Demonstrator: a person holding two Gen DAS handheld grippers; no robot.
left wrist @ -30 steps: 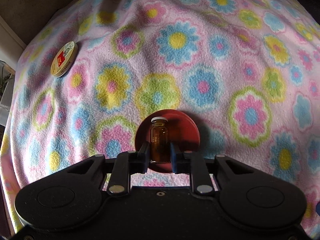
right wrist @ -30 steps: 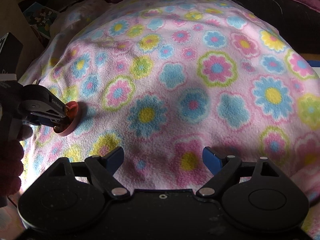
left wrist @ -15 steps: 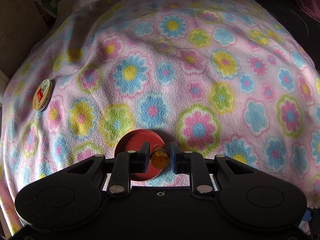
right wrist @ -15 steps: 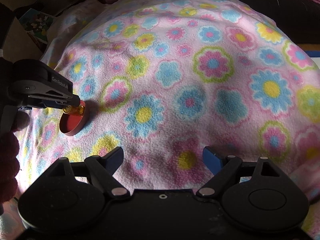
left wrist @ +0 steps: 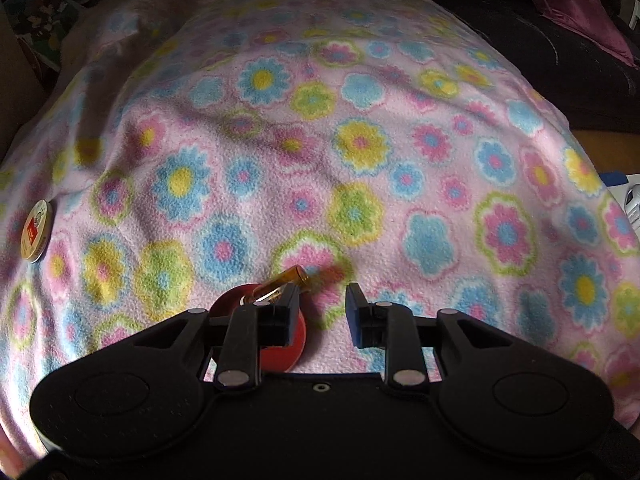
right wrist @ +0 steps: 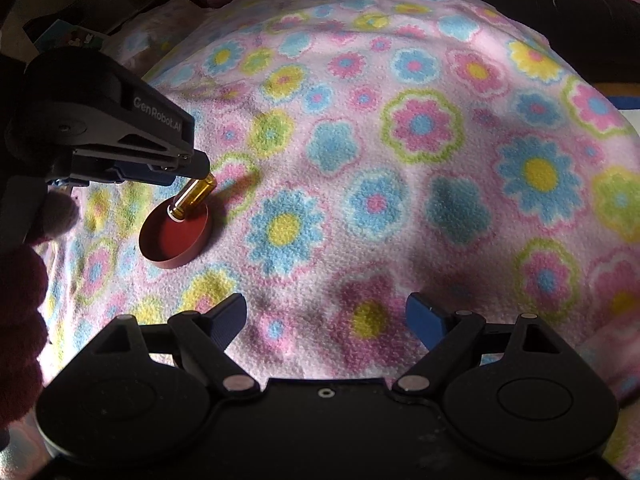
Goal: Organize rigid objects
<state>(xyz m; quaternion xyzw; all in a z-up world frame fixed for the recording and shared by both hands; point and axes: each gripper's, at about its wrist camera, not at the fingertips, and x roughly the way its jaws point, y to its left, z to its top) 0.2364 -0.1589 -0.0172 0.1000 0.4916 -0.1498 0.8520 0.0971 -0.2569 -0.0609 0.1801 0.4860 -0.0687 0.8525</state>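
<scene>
A small amber glass bottle [left wrist: 282, 279] leans tilted over the rim of a shallow round red dish [left wrist: 282, 344] on the flowered blanket, cap end down in the dish. My left gripper [left wrist: 320, 304] is open just above them, and the bottle is free of its jaws. In the right wrist view the bottle [right wrist: 194, 196] and the dish [right wrist: 176, 240] show at the left, under the left gripper [right wrist: 196, 168]. My right gripper [right wrist: 326, 316] is open and empty over the blanket near the front.
A round tin lid with a red label [left wrist: 37, 230] lies at the blanket's left edge. The pink flowered blanket [left wrist: 360, 140] covers a rounded, uneven surface. Dark furniture and a picture card [left wrist: 40, 24] border the far side.
My left gripper has opened and let go of the amber bottle, which has tipped over onto the rim of the red dish. The left gripper has lifted and drawn back. The right gripper stays open.
</scene>
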